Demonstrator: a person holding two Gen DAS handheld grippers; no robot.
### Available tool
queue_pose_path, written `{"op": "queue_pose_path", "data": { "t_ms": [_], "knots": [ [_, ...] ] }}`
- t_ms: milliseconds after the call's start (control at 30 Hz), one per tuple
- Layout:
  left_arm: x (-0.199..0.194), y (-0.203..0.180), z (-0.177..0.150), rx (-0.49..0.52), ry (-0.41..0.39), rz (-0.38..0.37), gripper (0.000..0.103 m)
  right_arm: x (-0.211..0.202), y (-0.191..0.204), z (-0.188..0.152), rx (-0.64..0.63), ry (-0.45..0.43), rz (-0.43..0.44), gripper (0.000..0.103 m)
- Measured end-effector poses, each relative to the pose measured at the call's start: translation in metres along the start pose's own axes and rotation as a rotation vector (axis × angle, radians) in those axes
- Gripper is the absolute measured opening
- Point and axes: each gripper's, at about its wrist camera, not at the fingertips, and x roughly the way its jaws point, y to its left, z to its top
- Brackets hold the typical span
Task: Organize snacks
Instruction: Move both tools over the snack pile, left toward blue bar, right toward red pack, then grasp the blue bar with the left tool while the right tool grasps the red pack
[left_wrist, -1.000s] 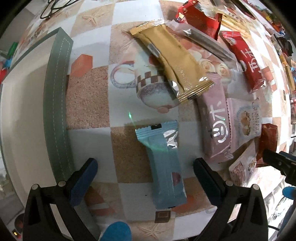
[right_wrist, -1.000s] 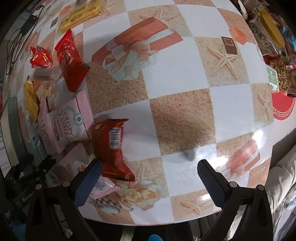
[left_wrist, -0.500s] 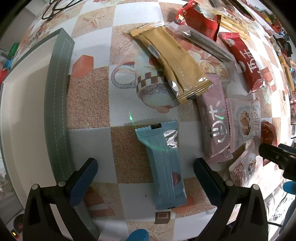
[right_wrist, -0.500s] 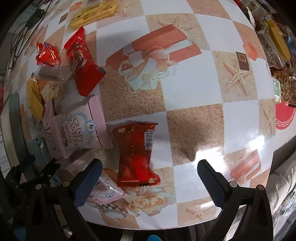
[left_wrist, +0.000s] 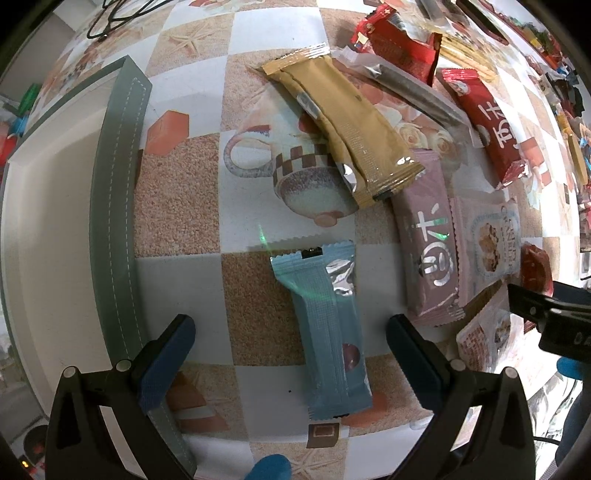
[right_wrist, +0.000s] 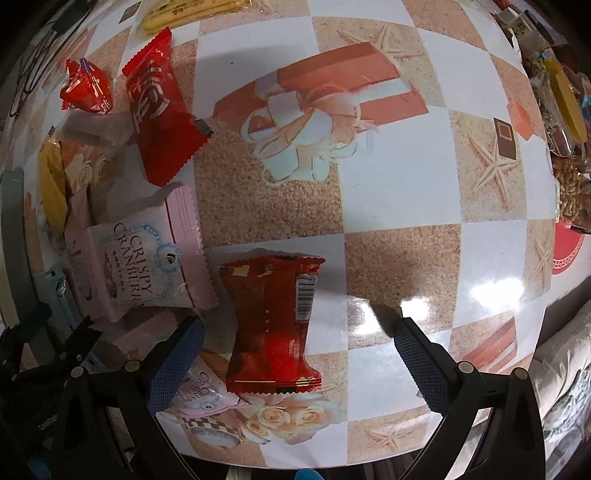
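Left wrist: blue packet (left_wrist: 327, 328) between fingers (left_wrist: 168, 354).

black gripper (left_wrist: 290, 341) frames, blue ribbed pads (left_wrist: 168, 354), silver screws

A light blue snack bar (left_wrist: 328, 332) lies flat on the worktop, lengthwise, its silver seam facing up. Beyond it a tan wafer packet (left_wrist: 347, 125) lies diagonally, its lower end overlapping a mauve packet (left_wrist: 430, 251). A dark red packet (right_wrist: 271, 325) with a barcode lies flat just beside the pink "Crispy Cranberry" pouch (right_wrist: 144, 258).
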Motion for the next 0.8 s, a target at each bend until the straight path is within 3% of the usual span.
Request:
{"op": "queue_pose_path", "data": {
  "t_ms": [300, 500, 667, 800],
  "knots": [
    [-0.002, 0.003, -0.005, -0.006, 0.005, -0.016, 0.103, -0.001, 0.010, 0.018, -0.010, -0.025, -0.011, 0.103],
    [-0.003, 0.003, -0.004, -0.004, 0.013, -0.015, 0.103, 0.000, 0.005, 0.002, -0.017, -0.027, -0.004, 0.103],
    [0.002, -0.004, 0.002, 0.003, 0.101, -0.021, 0.103, -0.001, 0.000, 0.005, -0.025, 0.011, -0.011, 0.103],
    [0.003, -0.015, 0.002, 0.040, 0.128, -0.017, 0.103, 0.000, -0.001, 0.009, -0.027, 0.031, -0.014, 0.103]
  ]
}}
